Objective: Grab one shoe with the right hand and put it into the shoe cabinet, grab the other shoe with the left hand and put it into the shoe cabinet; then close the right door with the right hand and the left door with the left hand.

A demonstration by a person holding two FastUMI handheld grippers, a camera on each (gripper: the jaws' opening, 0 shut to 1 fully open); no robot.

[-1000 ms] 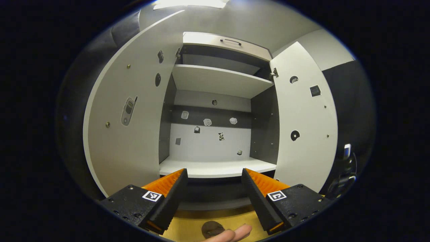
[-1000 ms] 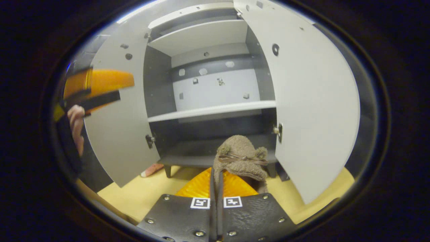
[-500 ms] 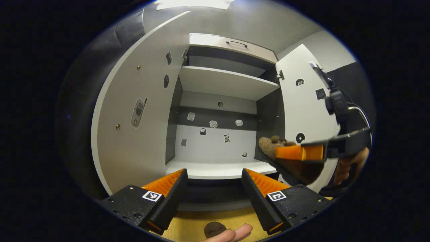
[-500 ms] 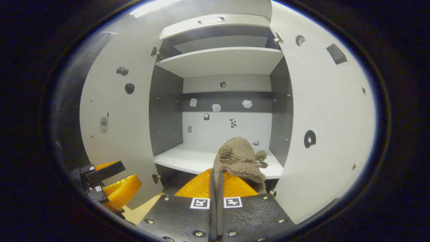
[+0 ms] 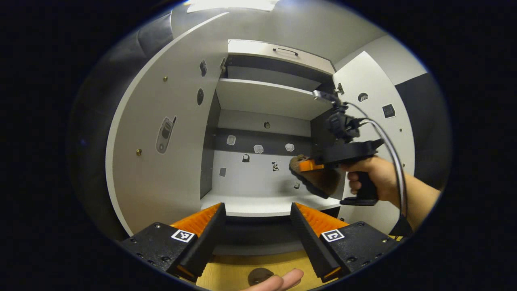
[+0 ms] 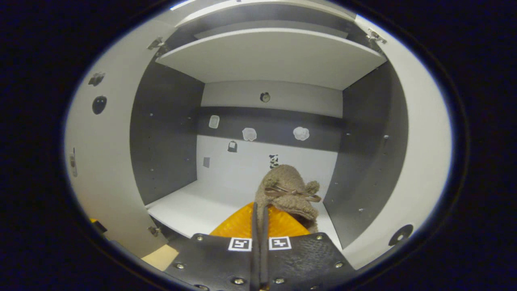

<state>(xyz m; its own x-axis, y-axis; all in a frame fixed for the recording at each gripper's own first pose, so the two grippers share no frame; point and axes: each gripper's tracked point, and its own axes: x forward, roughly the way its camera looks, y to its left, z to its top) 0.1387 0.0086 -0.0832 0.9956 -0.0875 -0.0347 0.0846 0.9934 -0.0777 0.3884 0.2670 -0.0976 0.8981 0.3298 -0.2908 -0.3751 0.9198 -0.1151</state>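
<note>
1. Since half a second ago, the right hand-held gripper (image 5: 305, 165) is moving from the right edge of the left gripper view toward the centre right, into the cabinet (image 5: 266, 95) opening; in the right gripper view the cabinet interior is looming larger.
2. The right hand-held gripper (image 6: 259, 214) is sitting at the bottom centre of its own view, its fingers pressed together on the rear of the fuzzy brown shoe (image 6: 287, 190), which is sticking up just above them.
3. In the left gripper view, the shoe (image 5: 319, 180) is hanging at centre right, above the white shelf (image 5: 262, 204) and not touching it.
4. A hand (image 5: 373, 178) is gripping the right tool's handle at the right of the left gripper view.
5. The left hand-held gripper (image 5: 256, 216) is resting wide open at the bottom centre of its view, holding nothing.
6. The left door (image 5: 161, 149) and right door (image 5: 377, 121) are both standing open.
7. A fingertip (image 5: 282, 281) is showing at the bottom edge of the left gripper view, over the yellow floor (image 5: 230, 273).
</note>
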